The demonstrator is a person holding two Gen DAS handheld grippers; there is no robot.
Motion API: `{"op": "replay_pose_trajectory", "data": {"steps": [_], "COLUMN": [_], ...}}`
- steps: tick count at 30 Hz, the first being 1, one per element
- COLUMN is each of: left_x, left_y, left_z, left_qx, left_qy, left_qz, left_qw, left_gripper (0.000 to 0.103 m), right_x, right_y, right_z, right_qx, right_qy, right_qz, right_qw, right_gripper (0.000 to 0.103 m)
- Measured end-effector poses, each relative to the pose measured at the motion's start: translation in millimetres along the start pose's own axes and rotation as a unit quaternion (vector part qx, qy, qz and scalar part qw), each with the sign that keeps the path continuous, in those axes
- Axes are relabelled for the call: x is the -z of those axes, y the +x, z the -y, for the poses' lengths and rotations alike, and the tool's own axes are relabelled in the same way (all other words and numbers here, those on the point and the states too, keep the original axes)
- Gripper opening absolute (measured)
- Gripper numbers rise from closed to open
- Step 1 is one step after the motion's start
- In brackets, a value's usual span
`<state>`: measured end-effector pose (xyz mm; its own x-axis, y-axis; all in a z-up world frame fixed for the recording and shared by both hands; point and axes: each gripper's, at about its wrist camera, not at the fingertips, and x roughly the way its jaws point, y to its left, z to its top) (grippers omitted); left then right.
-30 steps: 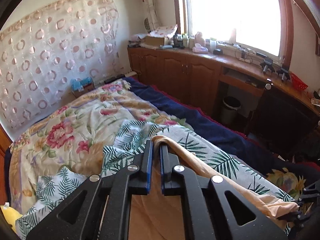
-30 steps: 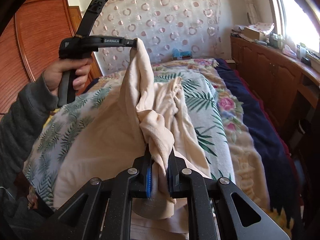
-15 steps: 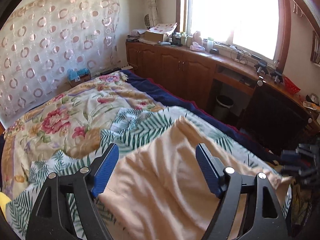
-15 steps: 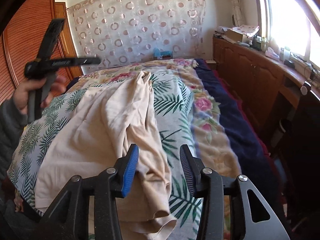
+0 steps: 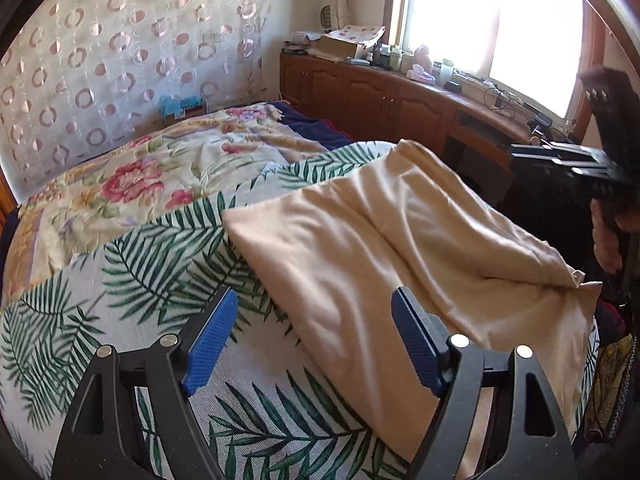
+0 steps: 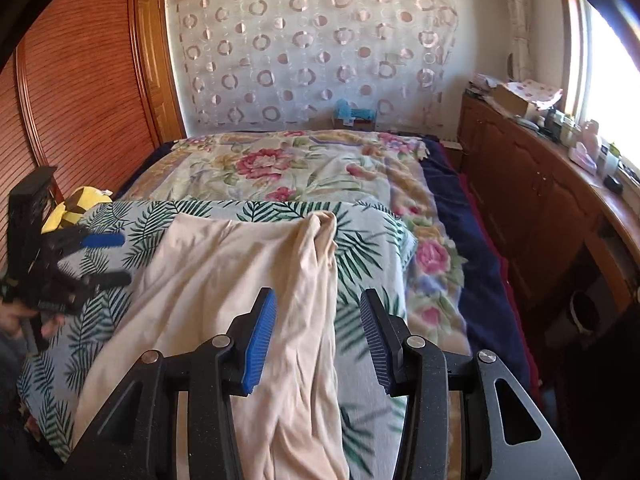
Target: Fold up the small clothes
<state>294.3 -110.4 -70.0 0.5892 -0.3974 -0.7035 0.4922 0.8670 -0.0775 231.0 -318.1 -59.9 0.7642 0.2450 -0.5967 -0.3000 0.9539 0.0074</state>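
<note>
Both grippers' jaws have just opened, dropping the beige garment (image 5: 384, 248) onto the bed.

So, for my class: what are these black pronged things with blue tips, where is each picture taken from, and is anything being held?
There is no robot here. A person holds a hand-held gripper in each hand, and a camera on each looks forward along its two blue-padded fingers.

The left camera shows the left hand-held gripper; the right camera shows the right hand-held gripper. Each view also catches the other tool at its edge.

On the bed, a palm-leaf sheet lies over a floral quilt. On it rests a cream garment, partly folded over itself.

Nothing is held. Both sets of jaws stand open, having just opened, with the cloth lying loose beneath them.
</note>
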Motion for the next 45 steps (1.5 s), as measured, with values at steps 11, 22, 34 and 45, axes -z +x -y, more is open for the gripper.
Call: {"op": "replay_pose_trajectory", "data": {"steps": [11, 22, 34, 45], "left_x": [17, 19, 19, 20], "left_y": [32, 40, 38, 32], "left_z": [-13, 0, 1, -2], "left_qx": [-0.012, -0.016, -0.017, -0.026], "left_qy": [-0.007, 0.026, 0.026, 0.020], "left_qz": [-0.051, -0.072, -0.073, -0.075], "left_qw": [0.9986, 0.9970, 0.9968, 0.9967], "left_gripper": [0.081, 0.102, 0.103, 0.103], "right_x": [-62, -78, -69, 20], "right_y": [103, 124, 95, -12], "right_z": [-3, 5, 27, 15], "right_qx": [-0.009, 0.055, 0.065, 0.034], "right_qy": [-0.028, -0.051, -0.013, 0.005], "right_qz": [-0.085, -0.066, -0.055, -0.045], "right_qw": [0.996, 0.995, 0.996, 0.998], "right_gripper": [0.045, 0.004, 0.021, 0.043]}}
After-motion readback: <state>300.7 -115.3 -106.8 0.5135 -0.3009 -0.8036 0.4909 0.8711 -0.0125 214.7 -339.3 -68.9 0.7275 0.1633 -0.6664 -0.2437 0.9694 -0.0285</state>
